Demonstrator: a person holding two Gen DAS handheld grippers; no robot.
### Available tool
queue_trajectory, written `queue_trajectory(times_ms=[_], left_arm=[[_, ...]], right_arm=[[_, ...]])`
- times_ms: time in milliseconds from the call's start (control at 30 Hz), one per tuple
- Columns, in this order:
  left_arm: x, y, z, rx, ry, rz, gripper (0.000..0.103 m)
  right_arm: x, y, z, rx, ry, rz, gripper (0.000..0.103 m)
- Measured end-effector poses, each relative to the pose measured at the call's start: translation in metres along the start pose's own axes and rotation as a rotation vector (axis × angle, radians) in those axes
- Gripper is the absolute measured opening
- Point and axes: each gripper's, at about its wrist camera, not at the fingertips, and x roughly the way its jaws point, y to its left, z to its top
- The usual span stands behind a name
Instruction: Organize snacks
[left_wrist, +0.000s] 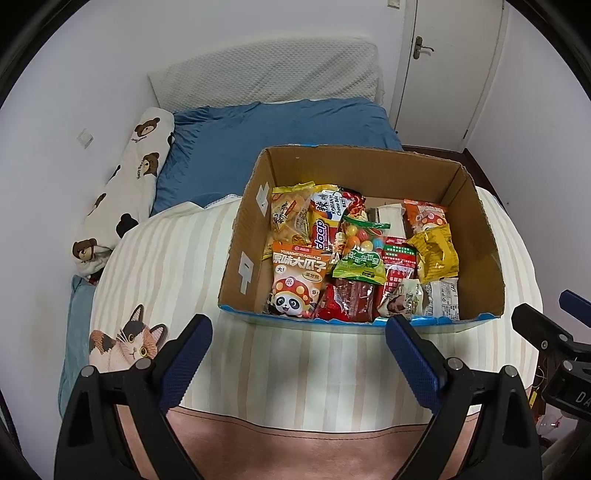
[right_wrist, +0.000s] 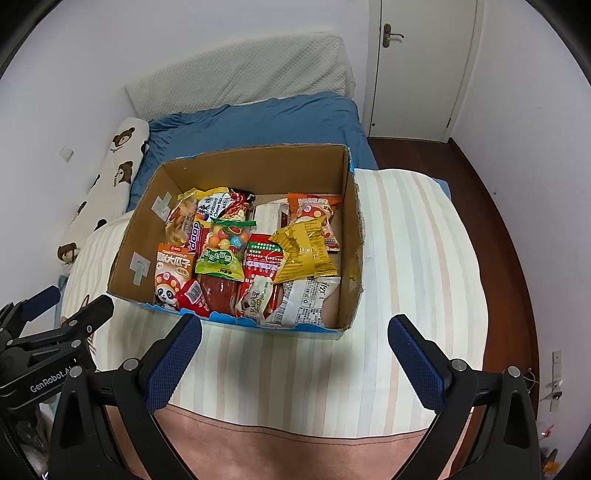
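Both of my grippers hang low over the near end of the bed, level with each other and aimed at the cardboard box (left_wrist: 480, 236). On the left gripper (left_wrist: 298, 334) the jaws stand wide apart with nothing between them, the blue pads (left_wrist: 186, 354) angled outward. On the right gripper (right_wrist: 294, 334) they are spread just as wide and hold nothing. Each gripper shows at the edge of the other's view, and the left one's body reads "GenRobot.AI" in the right wrist view.

Under me lies a striped cream blanket (left_wrist: 314, 369) with a printed calico cat (left_wrist: 127, 343) near its left edge, over a blue sheet (left_wrist: 258, 133). A long pillow (left_wrist: 125, 184) with brown bears runs along the wall, and a closed white door (left_wrist: 450, 62) stands beyond the bed.

All the snacks sit inside the open box, which rests on the blanket just ahead of my fingertips. Nearest on the left is an orange-and-white sunflower seed bag (left_wrist: 297, 280) with a panda, marked "YUANWEIDAGUAZI". Behind it a packet reading "KOREAN Cheese Ball" (left_wrist: 327, 218) lies beside a yellow cracker bag (left_wrist: 290, 216). In the middle a clear candy bag (left_wrist: 360, 251) shows coloured balls above a green label, over a red packet (left_wrist: 349, 299). A crumpled yellow wrapper (left_wrist: 434, 254) sits to the right, with a white packet (left_wrist: 441, 297) of small print I cannot read.
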Motion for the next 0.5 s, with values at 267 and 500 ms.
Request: queue_trajectory(times_ms=[267, 500], left_arm=[[-0.0017, 0.0016, -0.0006, -0.001, -0.005, 0.002, 0.096], [-0.0043, 0.0009, -0.0015, 0.000, -0.009, 0.003, 0.096]], right_arm=[[0.0012, 0.0039, -0.0018, -0.009, 0.010, -0.001, 0.103], [-0.0007, 0.0042, -0.0019, -0.007, 0.008, 0.000, 0.103]])
